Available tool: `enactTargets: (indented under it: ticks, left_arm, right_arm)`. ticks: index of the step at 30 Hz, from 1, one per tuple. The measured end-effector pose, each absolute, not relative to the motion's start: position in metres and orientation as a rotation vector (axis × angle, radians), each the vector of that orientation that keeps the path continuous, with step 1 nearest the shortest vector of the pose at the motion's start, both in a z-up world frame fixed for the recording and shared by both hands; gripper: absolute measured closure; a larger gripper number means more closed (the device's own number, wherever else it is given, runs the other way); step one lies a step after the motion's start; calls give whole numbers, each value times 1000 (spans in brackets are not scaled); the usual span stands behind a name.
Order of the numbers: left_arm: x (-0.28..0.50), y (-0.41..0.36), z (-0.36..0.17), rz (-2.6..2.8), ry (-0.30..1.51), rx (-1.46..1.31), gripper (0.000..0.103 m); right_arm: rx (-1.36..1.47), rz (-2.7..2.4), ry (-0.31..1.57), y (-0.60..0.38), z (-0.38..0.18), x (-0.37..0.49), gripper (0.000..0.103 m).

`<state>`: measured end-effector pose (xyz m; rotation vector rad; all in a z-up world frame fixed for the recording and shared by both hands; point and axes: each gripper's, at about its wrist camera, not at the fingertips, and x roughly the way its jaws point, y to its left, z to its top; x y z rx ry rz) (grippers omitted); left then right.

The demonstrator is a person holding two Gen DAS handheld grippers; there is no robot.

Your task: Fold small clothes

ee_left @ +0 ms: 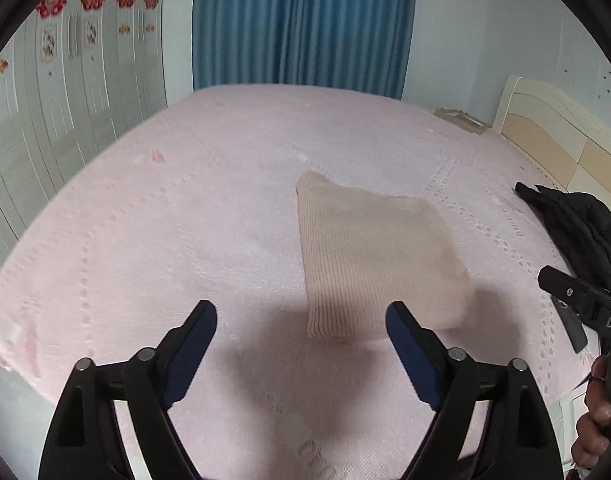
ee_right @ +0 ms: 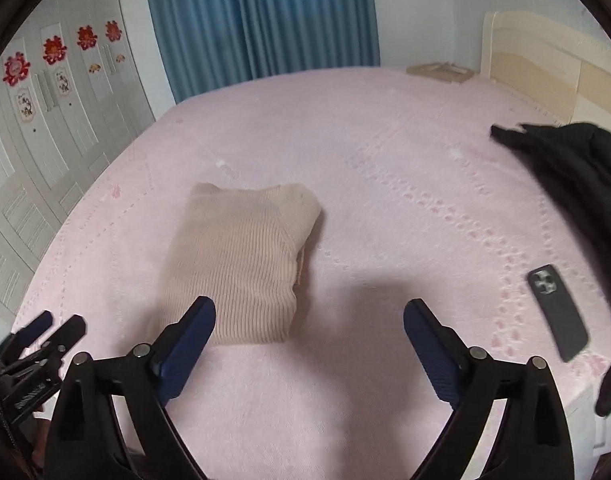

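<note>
We can read very little here. On the black body of the right gripper (ee_left: 609, 322), where it enters at the right edge of the left wrist view, white capitals begin "DAS"; the rest is cut off by the frame. On the wardrobe doors (ee_right: 65, 92) beyond the bed's far left corner we see red paper cut-outs (ee_right: 54, 50) shaped like the Chinese double-happiness sign 囍. The left gripper (ee_right: 29, 394), seen at the left edge of the right wrist view, carries pale lettering too blurred for us to read.
</note>
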<state>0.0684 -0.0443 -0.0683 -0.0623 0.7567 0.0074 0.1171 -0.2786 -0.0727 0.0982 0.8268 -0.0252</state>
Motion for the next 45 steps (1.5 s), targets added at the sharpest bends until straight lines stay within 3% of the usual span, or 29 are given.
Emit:
enactTargets:
  ticks: [7, 45]
  left_arm:
    - [38, -59, -33, 23, 730, -20, 7]
    - [7, -42, -8, 55, 688, -81, 7]
  right_arm:
    - [38, -19, 827, -280, -53, 76, 0]
    - [24, -12, 793, -270, -22, 39, 0]
